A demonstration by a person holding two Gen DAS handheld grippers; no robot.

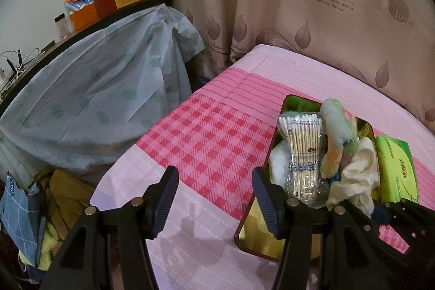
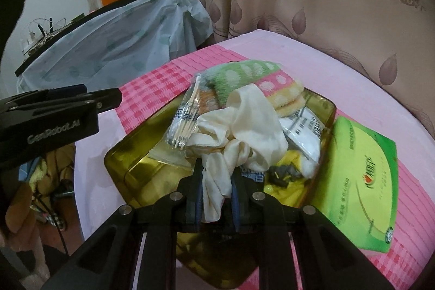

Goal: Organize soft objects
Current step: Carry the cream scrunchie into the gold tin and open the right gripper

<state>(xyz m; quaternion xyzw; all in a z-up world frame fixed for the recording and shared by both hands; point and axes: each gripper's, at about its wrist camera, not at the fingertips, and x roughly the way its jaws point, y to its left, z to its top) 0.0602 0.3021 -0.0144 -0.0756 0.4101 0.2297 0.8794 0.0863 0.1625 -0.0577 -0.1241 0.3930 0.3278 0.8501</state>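
A gold tin tray (image 2: 122, 154) lies on the pink checked bedspread (image 1: 212, 143). Piled in it are a pack of cotton swabs (image 1: 301, 151), a striped fluffy towel (image 2: 244, 75), a white packet (image 2: 307, 132) and a cream cloth (image 2: 244, 121). My right gripper (image 2: 217, 173) is shut on a hanging fold of the cream cloth, over the tray's near part. My left gripper (image 1: 214, 181) is open with nothing between its fingers, above the bedspread just left of the tray (image 1: 244, 230). Its right finger overlaps the tray's near-left corner.
A green tissue pack (image 2: 361, 175) lies right of the tray. A leaf-print curtain (image 1: 299, 4) hangs behind the bed. Furniture under a pale blue cover (image 1: 95, 99) stands to the left, with boxes on top. Clothes and bags (image 1: 40, 208) are heaped on the floor at lower left.
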